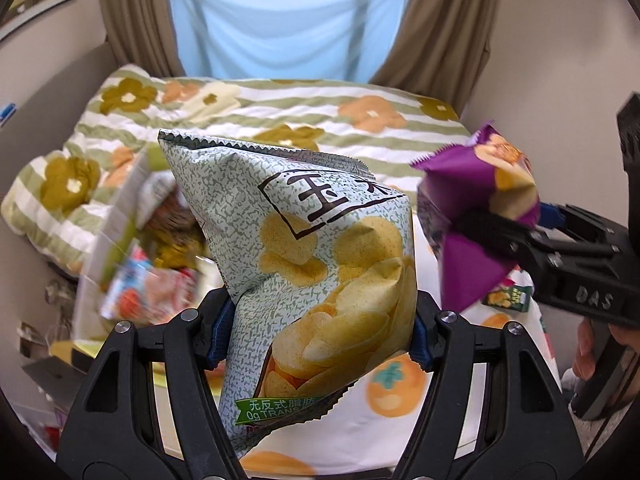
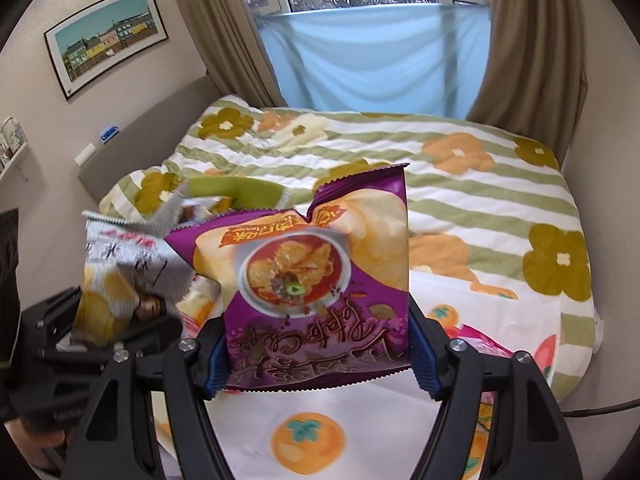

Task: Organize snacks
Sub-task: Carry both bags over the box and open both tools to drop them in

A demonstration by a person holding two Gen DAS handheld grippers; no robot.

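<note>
My left gripper (image 1: 320,332) is shut on a pale green chip bag (image 1: 316,264) and holds it up above the bed. The same bag shows at the left of the right wrist view (image 2: 120,276). My right gripper (image 2: 318,356) is shut on a purple chip bag (image 2: 320,276), held upside down in the air. In the left wrist view the purple bag (image 1: 480,208) and the right gripper (image 1: 492,232) are to the right of the green bag, apart from it.
A box of mixed snack packets (image 1: 152,248) lies blurred at the left on the bed; its green rim shows in the right wrist view (image 2: 248,192). The flowered quilt (image 2: 480,208) covers the bed. A small green packet (image 1: 508,298) lies on the persimmon-print cloth (image 2: 308,440).
</note>
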